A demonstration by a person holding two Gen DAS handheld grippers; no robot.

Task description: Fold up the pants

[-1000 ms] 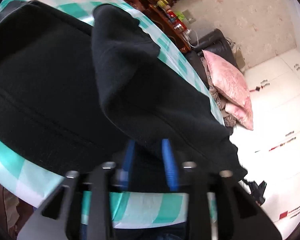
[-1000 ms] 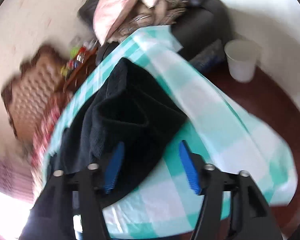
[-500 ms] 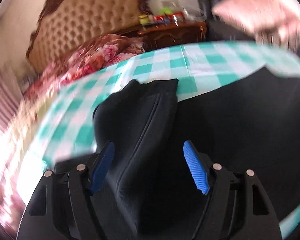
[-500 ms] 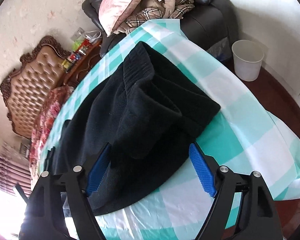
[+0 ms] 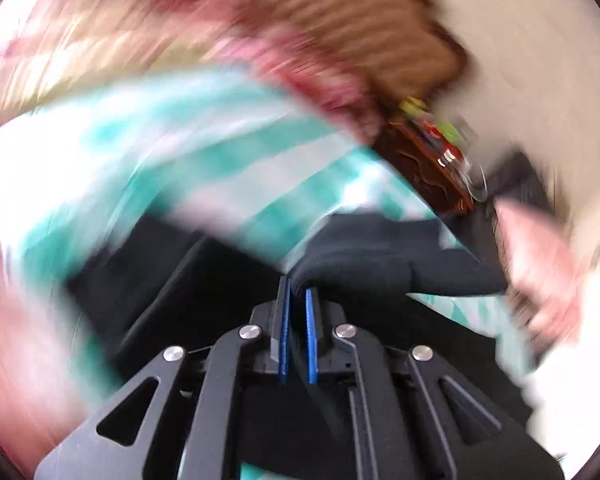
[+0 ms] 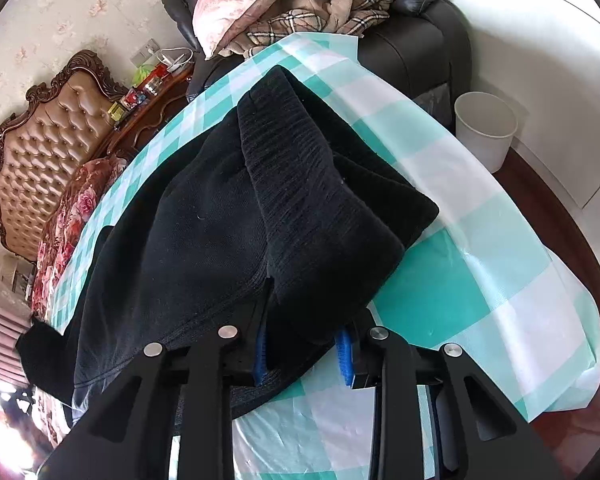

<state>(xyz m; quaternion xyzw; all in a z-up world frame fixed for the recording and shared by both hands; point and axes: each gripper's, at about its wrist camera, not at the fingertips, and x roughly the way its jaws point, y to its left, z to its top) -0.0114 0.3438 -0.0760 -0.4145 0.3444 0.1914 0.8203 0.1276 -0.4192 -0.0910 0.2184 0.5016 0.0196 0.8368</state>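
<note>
Pants (image 6: 228, 216), black and bunched, lie on the checked tablecloth (image 6: 460, 280) across the middle of the right view. The right gripper (image 6: 304, 344) pinches a thick fold low in the frame; the left gripper (image 5: 298, 300), fingers nearly together, grips an edge at centre of its blurred view. To fold cleanly, I would lift both holds evenly, keep the cloth taut, and lay edge on edge.
</note>
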